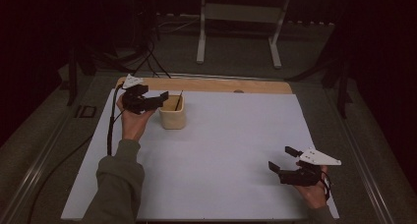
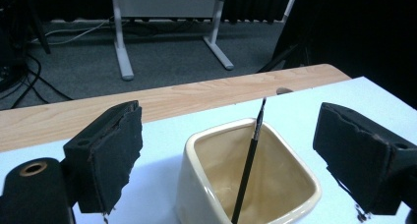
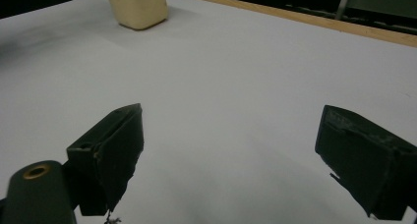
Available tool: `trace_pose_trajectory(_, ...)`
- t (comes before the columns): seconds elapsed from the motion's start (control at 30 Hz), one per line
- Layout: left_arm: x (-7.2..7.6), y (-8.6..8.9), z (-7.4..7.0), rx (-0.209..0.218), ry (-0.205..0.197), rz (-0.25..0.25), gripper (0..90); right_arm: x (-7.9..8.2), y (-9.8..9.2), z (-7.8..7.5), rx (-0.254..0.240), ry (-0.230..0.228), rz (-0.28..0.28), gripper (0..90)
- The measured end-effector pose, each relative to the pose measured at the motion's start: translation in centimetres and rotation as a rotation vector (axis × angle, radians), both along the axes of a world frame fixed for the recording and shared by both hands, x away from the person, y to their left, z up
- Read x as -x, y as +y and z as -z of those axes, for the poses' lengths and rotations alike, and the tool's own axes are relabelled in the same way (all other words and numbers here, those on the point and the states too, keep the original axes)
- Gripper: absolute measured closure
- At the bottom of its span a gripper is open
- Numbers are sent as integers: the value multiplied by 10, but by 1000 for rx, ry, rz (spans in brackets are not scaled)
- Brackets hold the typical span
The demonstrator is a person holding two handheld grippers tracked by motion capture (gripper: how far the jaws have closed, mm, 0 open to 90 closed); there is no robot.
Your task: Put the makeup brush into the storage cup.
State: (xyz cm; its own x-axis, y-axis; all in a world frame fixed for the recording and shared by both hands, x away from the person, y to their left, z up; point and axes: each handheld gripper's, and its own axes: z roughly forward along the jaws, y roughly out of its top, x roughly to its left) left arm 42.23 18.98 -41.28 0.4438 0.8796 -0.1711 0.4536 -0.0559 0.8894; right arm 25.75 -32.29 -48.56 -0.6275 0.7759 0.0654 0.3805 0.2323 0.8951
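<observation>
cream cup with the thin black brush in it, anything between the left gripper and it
Nothing visible. The left gripper faces the cream cup with its fingers spread to either side, apart from the rim. The thin black brush leans inside the cup, and only bare white table cover lies around it.

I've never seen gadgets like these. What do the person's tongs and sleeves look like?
Both tongs, left and right, are black with two padded jaws, a pale three-cornered plate on top and a black cable trailing from the left one. The sleeve is olive green.
</observation>
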Motion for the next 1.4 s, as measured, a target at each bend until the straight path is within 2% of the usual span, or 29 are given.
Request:
trace_pose_trajectory(0.37,9,-1,-6,-46,-16,23,110,0,0,0,0,1,-1,109)
trace_pose_trajectory(0.67,14,0,-9,-79,-4,55,94,0,1,0,0,1,-3,109)
trace_pose_trajectory(0.8,17,0,-9,-82,-7,60,93,0,1,0,-1,1,-3,109)
trace_pose_trajectory(1.0,22,1,-6,-111,-5,64,88,0,1,0,1,0,-3,109)
trace_pose_trajectory(1.4,31,7,-4,-123,-2,72,78,0,1,0,0,0,-2,108)
